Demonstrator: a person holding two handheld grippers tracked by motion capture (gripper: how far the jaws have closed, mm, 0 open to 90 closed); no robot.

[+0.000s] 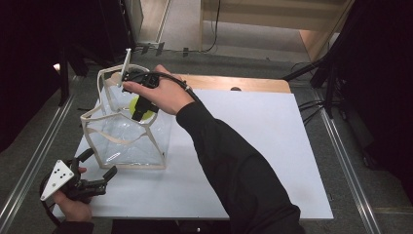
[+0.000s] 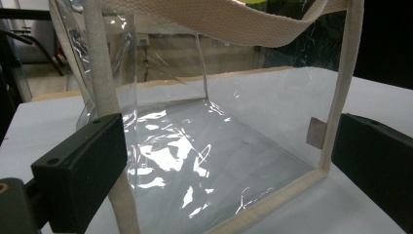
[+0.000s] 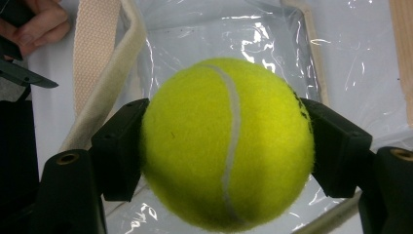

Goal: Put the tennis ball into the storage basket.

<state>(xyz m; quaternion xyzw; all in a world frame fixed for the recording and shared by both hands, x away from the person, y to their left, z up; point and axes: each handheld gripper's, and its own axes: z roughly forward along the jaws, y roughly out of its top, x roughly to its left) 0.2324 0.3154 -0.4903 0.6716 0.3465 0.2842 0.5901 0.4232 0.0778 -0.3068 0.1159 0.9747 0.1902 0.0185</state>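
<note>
- While the tennis ball (image 3: 228,144) is pinched between the jaws of the right claw (image 1: 141,110), it is held over the open mouth of the clear bag (image 1: 127,136), about level with the rim.
- Ball is seen from above in the right gripper view, with the bag's shiny floor directly beneath it; nothing else is seen inside the bag.
- Bag is stood upright near the left end of the white bench (image 1: 253,146), with cream webbing edges and a handle strap (image 2: 229,22) looped across the top.
- Left claw (image 1: 95,174) is spread, nothing gripped; it is parked just beside the bag's near lower corner, with a webbing edge between the jaws but not pressed.
- Step in hand is judged to be the drop of the ball into the bag.
- For a clean drop, the ball is best lowered past the strap and rim before the jaws are parted, so a bounce out is avoided.
- Ball should be kept centred over the floor, away from the soft walls, which are likely to buckle if nudged.
- Strap is a snag risk for the right claw on the way in and out; a straight vertical path is advised.
- Bag could be steadied by the left claw if the corner webbing is pinched, since the thin plastic is likely to shift or tip when struck.
</note>
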